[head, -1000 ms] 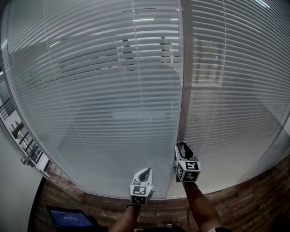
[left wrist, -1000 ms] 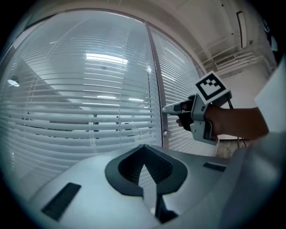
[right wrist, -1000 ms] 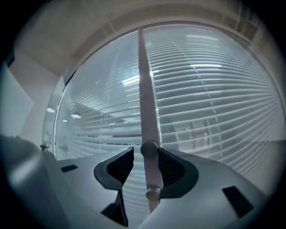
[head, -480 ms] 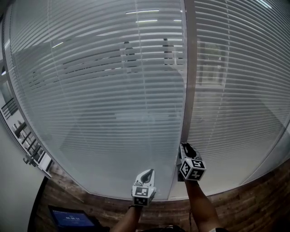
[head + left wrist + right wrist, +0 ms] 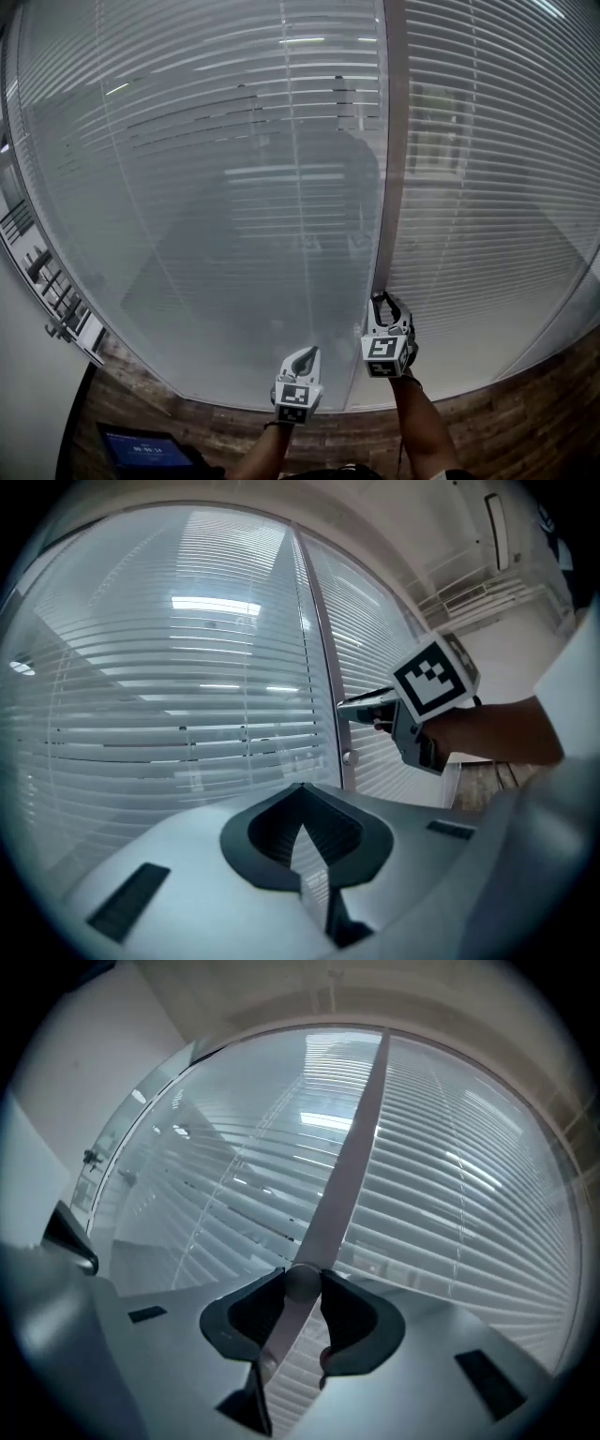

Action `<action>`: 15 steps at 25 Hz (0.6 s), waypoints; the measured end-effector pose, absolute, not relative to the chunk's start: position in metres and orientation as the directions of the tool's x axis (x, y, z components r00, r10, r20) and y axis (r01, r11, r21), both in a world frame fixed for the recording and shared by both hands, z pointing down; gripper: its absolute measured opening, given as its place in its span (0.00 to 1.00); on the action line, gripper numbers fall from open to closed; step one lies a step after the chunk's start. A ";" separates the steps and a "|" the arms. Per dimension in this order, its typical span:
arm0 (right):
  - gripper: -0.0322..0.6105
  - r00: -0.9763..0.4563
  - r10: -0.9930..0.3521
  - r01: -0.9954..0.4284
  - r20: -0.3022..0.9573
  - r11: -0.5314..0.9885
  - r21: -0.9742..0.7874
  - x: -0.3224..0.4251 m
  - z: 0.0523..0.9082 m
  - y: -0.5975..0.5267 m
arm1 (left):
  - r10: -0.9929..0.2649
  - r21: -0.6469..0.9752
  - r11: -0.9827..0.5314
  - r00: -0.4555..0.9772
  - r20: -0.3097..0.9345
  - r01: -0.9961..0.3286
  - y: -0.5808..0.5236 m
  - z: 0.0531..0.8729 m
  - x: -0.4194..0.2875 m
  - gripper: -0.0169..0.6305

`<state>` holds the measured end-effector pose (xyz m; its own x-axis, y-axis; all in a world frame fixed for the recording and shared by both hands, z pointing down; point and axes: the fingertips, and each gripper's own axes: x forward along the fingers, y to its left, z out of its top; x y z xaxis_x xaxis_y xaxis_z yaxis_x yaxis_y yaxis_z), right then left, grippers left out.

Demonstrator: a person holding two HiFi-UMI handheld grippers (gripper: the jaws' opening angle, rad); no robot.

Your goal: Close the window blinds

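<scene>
Between the fingers of the right gripper (image 5: 387, 300) a small round knob (image 5: 302, 1284) is held, with one finger pressed on each side of it. These fingers have just been closing, and the knob is squeezed between them. The knob is fixed on the grey frame post (image 5: 392, 141) that runs up past the fingers, between two glass panes. Behind the glass, on both sides of the fingers, the blinds (image 5: 216, 187) are hung. Their slats are not yet laid flat, since the room behind can be seen through them (dimly). The knob is probably gripped so that it can be turned and the slats tipped shut. Left of these fingers, the left gripper (image 5: 303, 352) is held back from the glass, its fingers clenched on nothing, as it is likely not needed.
</scene>
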<state>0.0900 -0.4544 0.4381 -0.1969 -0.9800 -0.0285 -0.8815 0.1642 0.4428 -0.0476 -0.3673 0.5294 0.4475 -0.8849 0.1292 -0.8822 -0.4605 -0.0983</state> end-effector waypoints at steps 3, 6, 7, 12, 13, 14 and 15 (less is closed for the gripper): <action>0.25 -0.180 -0.983 -0.796 -0.020 0.134 0.590 0.088 0.438 -0.454 | -0.897 -0.123 -0.439 0.427 0.112 -0.890 -0.371 0.534 -0.051 0.03; 0.25 -0.169 -0.985 -0.726 -0.016 0.114 0.679 0.087 0.439 -0.454 | -0.901 -0.119 -0.430 0.418 0.112 -0.895 -0.373 0.535 -0.054 0.03; 0.25 -0.167 -0.986 -0.708 -0.014 0.111 0.698 0.087 0.439 -0.454 | -0.902 -0.117 -0.429 0.418 0.112 -0.896 -0.373 0.534 -0.054 0.03; 0.25 -0.168 -0.986 -0.681 -0.019 0.102 0.725 0.086 0.440 -0.454 | -0.902 -0.140 -0.430 0.418 0.107 -0.892 -0.373 0.531 -0.052 0.03; 0.25 -0.166 -0.986 -0.678 -0.023 0.098 0.728 0.086 0.440 -0.454 | -0.902 -0.139 -0.431 0.419 0.107 -0.892 -0.373 0.531 -0.052 0.03; 0.25 -0.165 -0.986 -0.678 -0.027 0.094 0.729 0.086 0.440 -0.453 | -0.901 -0.138 -0.431 0.419 0.108 -0.892 -0.373 0.531 -0.051 0.03; 0.25 -0.167 -0.986 -0.685 -0.031 0.093 0.723 0.087 0.440 -0.452 | -0.902 -0.136 -0.431 0.419 0.108 -0.892 -0.373 0.531 -0.051 0.03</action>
<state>0.0866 -0.4523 0.4395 -0.1666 -0.9855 -0.0312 -0.6850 0.0929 0.7226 -0.0513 -0.3726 0.5314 0.4190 -0.9015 0.1082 -0.8921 -0.4310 -0.1359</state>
